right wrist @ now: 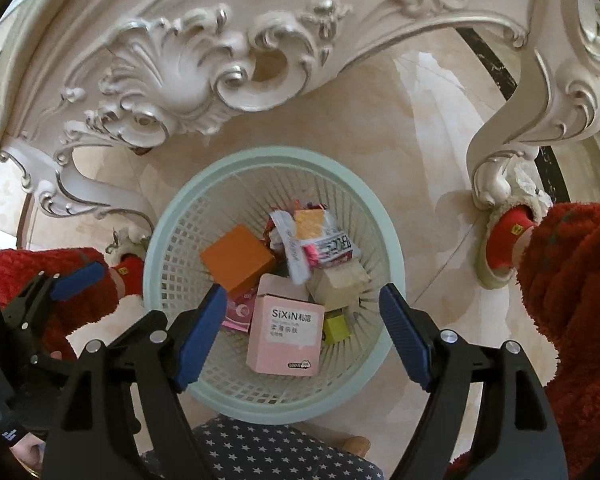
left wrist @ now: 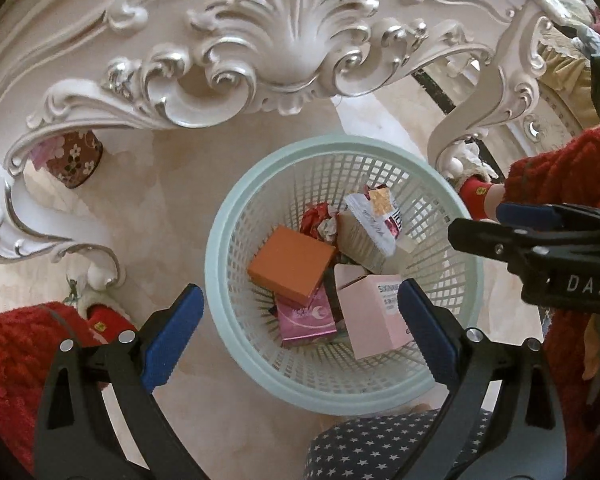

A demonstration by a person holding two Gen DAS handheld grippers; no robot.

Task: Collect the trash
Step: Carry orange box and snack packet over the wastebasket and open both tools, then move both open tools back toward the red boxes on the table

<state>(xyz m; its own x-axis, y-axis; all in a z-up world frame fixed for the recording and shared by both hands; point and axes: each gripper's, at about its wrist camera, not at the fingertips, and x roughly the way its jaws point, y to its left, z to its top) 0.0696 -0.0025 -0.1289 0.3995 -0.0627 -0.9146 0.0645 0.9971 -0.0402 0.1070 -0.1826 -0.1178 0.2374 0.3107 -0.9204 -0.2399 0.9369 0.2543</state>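
Note:
A pale green mesh waste basket (left wrist: 236, 240) stands on the floor below both grippers; it also shows in the right wrist view (right wrist: 160, 248). Inside lie an orange box (left wrist: 292, 266), a pink box (left wrist: 374, 316), a magenta packet (left wrist: 306, 320), a beige box (left wrist: 358, 240) and crumpled wrappers (left wrist: 320, 222). The right wrist view shows the orange box (right wrist: 236, 260), the pink box (right wrist: 286, 336) and a yellow-green box (right wrist: 336, 328). My left gripper (left wrist: 300, 332) is open and empty above the basket. My right gripper (right wrist: 302, 336) is open and empty above it too, and appears in the left wrist view (left wrist: 496, 224).
An ornate white carved table (left wrist: 260, 52) arches over the basket, its legs (left wrist: 460, 148) close on both sides. Red fuzzy legs in slippers (right wrist: 508, 236) flank the basket. A star-patterned cushion (left wrist: 380, 448) sits at the near edge. A floral cup (left wrist: 76, 160) stands at left.

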